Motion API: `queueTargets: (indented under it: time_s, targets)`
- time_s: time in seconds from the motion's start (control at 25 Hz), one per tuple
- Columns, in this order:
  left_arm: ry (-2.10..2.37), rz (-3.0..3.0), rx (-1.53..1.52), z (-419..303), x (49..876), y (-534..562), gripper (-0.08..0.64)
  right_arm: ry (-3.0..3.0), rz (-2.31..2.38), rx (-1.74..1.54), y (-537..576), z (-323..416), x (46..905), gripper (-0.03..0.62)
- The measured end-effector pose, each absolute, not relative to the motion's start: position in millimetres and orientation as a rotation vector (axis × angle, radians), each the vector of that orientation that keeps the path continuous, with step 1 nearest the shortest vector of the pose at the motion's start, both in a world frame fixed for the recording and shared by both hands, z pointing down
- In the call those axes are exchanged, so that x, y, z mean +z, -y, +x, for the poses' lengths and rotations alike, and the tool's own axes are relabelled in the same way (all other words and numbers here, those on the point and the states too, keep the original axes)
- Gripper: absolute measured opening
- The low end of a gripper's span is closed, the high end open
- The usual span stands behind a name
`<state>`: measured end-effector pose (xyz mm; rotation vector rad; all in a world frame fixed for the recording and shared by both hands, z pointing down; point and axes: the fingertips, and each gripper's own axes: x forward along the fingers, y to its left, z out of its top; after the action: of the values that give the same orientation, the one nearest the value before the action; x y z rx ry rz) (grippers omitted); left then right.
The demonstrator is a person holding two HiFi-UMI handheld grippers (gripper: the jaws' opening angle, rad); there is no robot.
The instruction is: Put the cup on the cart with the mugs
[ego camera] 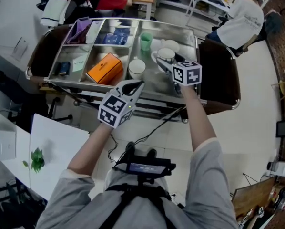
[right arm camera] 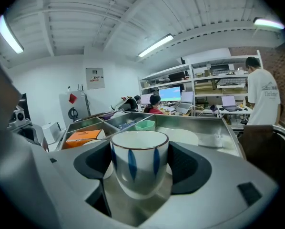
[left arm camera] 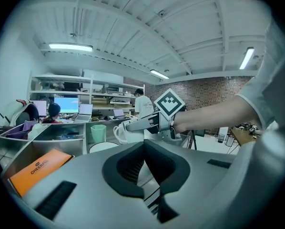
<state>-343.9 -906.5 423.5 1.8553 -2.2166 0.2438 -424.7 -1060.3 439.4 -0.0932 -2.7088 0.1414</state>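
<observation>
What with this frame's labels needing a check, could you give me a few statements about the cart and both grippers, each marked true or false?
1. The right gripper is shut on a blue-striped cup. True.
2. The left gripper holds a mug. False: its jaws are together with nothing between them.
3. An orange box lies in one compartment of the cart. True.
4. The green cup lies tipped on its side. False: it stands upright on the cart.
5. A white cup stands on the cart just beside the orange box. True.
</observation>
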Motion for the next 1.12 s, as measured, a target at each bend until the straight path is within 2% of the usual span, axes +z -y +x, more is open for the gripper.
queueTargets:
  time_s: [0.6,1.12]
  targets:
    - [2.249,1.778,0.226,-361,437,902,0.0,2.616,-0.155,0.114,1056,-441,485,0.377]
    - [2.227,1.793,0.233,-357,439,910,0.0,2.581,-0.22,0.123,1053,-432,488,0.38]
